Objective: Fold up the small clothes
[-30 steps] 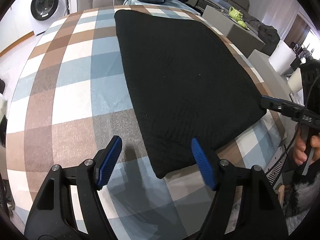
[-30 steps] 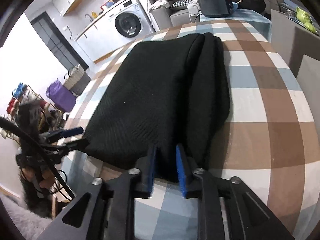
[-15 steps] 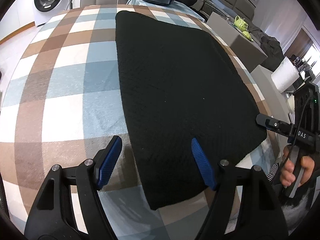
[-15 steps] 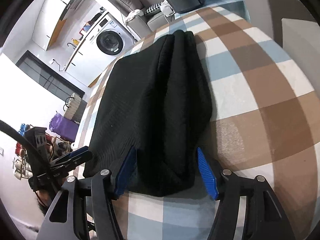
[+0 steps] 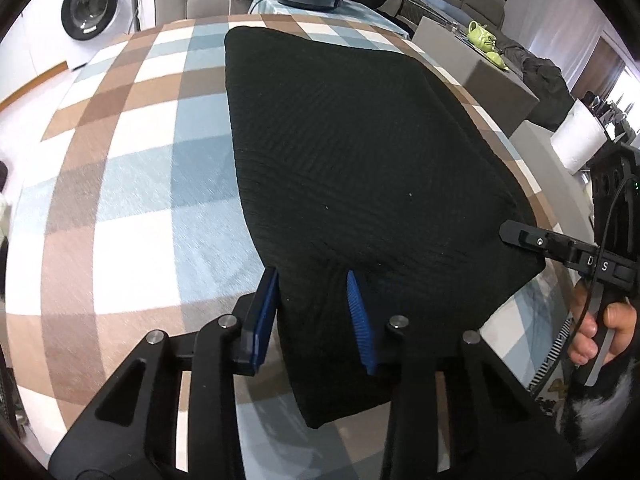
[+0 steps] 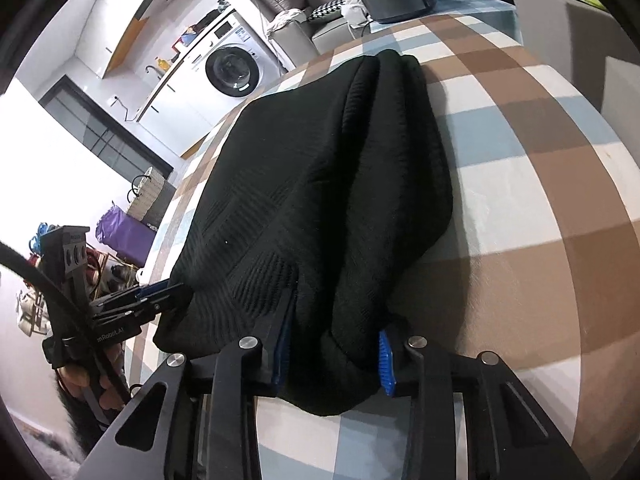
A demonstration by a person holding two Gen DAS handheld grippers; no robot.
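Blue ribbed fingers [image 5: 357,316] of the left gripper [image 5: 314,316] have just closed in and pinch the near corner of the black knitted cloth [image 5: 360,152]. Both right gripper [image 6: 334,350] fingers have just closed too and seem to squeeze its bunched near edge. It lies flat on the brown, blue and white checked table cover [image 5: 132,168].

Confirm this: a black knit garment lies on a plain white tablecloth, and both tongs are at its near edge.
One thing is wrong: the tablecloth is not plain white but checked in brown, blue and white, as the left wrist view shows. The rest holds: the black knit garment lies on it, with the left tongs and right tongs at its near edge.
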